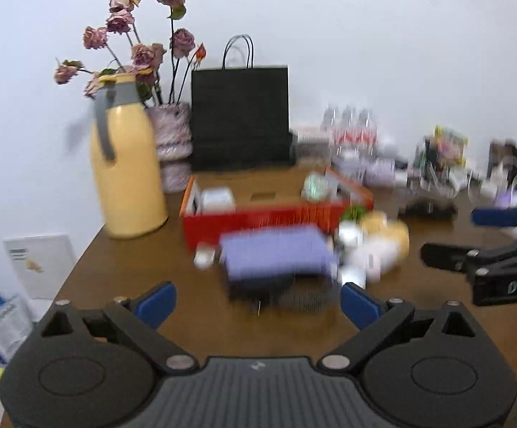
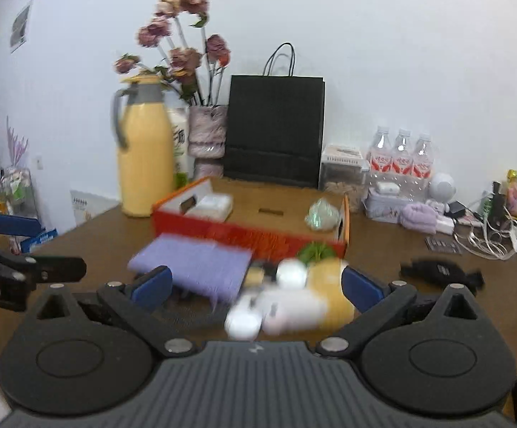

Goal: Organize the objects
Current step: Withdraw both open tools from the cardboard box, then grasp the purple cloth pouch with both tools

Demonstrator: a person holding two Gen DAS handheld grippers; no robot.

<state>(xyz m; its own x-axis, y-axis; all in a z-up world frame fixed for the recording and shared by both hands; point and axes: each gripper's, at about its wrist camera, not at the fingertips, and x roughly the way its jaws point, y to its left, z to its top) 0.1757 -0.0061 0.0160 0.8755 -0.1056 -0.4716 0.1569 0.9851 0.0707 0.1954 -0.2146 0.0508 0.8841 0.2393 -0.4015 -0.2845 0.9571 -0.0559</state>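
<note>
Spreading wide and empty, both grippers' fingers (image 1: 157,301) face one red box (image 1: 258,219), three bottles (image 2: 403,158).

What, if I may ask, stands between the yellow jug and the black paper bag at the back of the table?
A pale patterned vase of dried roses stands between the yellow jug and the black paper bag. Both wrist views show it; the right one is sharper.

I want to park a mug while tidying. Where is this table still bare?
Bare wood lies on the table in front of the yellow jug, left of the purple box, and inside the orange box mid-floor. The right end by the water bottles and cables is crowded.
</note>
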